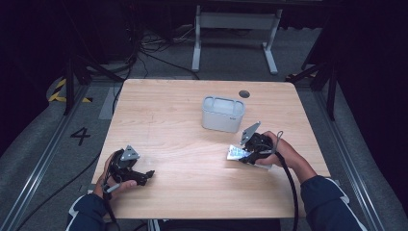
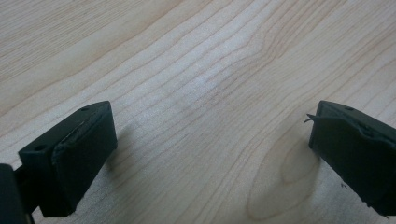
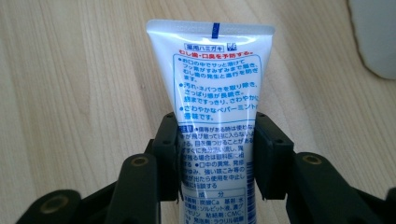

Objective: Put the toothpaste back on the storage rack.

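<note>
The right gripper (image 3: 215,154) has its jaws clenched on a toothpaste tube (image 3: 212,88), one pad on each long edge of the tube's middle, with the flat crimped end pointing away from the hand. In the high view the tube (image 1: 236,153) sits just in front of the grey bin (image 1: 222,114), a little toward the person and slightly to the right of it, low over the wooden table (image 1: 183,144); whether it rests on the wood or is lifted clear of it I cannot tell. A tube like this is probably light, soft and easily squeezed, with a glossy plastic skin that can slide between hard pads. Pressing on the filled belly may make it bulge or twist, so the present hold across the width, near the middle, looks sensible: it balances both ends and keeps the tube from drooping. The crimped end is stiffer and flatter and would be a firmer place to pinch, though the heavier cap end would then hang down. The left gripper (image 1: 136,174) rests on the table well left of the bin and nearer the person, its jaws released and spread wide over bare wood, holding nothing.
</note>
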Action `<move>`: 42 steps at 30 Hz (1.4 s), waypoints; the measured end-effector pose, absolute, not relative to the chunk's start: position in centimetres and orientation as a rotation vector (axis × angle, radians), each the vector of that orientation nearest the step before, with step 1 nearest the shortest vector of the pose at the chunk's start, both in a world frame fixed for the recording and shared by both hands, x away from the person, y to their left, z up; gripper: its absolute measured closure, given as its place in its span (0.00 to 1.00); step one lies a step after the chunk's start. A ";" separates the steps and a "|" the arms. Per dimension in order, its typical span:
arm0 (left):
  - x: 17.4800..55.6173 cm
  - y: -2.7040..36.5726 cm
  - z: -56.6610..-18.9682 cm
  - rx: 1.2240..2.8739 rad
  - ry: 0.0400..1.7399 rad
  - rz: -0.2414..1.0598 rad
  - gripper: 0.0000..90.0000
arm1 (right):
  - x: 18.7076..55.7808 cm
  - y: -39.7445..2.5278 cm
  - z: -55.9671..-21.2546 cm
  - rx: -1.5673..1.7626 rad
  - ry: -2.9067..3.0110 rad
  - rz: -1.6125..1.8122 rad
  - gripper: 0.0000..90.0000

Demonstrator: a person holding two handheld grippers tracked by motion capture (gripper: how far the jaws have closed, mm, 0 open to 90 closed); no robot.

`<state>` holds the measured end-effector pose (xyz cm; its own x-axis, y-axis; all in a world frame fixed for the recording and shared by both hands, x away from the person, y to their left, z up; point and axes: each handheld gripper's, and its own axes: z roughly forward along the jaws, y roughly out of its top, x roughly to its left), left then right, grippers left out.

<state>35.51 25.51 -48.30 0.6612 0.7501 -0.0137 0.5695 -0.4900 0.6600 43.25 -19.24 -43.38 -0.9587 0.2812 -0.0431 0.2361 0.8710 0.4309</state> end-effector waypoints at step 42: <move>35.5 25.5 -48.3 2.235 1.016 0.367 0.01 | 40.6 -24.9 -38.1 0.576 2.504 1.251 0.71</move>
